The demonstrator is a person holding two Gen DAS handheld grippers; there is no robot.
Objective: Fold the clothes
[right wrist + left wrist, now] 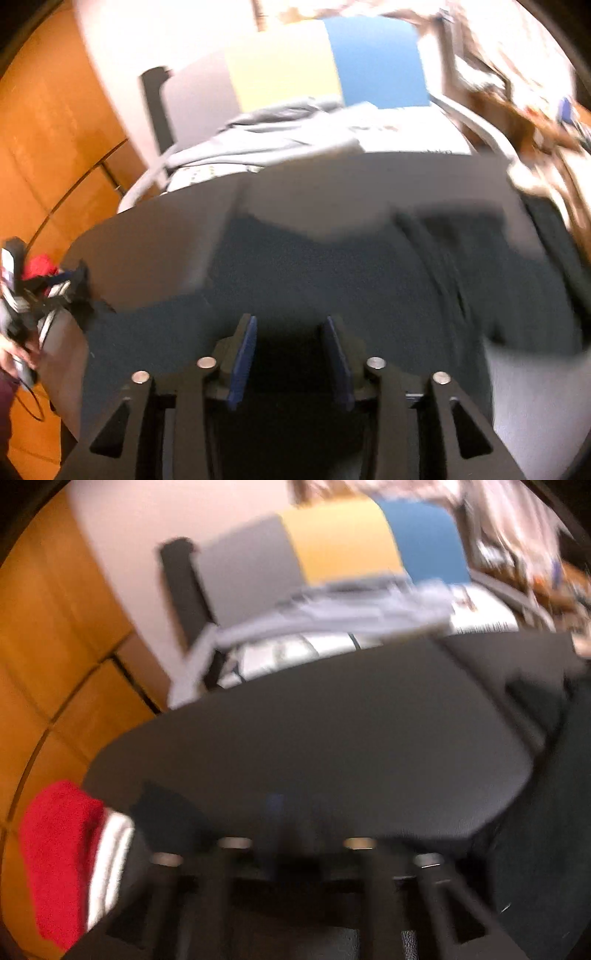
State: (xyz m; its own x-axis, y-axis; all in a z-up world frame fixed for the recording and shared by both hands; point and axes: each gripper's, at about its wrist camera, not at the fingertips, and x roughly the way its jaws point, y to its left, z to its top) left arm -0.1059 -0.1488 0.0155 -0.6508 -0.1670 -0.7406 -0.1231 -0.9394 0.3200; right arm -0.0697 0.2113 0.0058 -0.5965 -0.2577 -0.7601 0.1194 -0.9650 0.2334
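Observation:
A dark navy garment [351,273] lies spread on a dark grey table [147,240]. My right gripper [290,325] is open just above the garment's near part, its blue pads [245,354] apart. The left wrist view is heavily blurred: my left gripper [275,812] looks closed over the table [332,720], with dark cloth [162,812] at its left; a grip on it cannot be made out. The garment's edge [535,709] shows at the right there. The left gripper also shows in the right wrist view [55,288] at the table's left edge.
A red, white and dark garment [62,856] hangs off the table's left edge. A pile of pale grey-blue clothes [288,136] lies on a white surface behind the table. Grey, yellow and blue panels [332,62] stand behind. Wooden floor [44,627] lies left.

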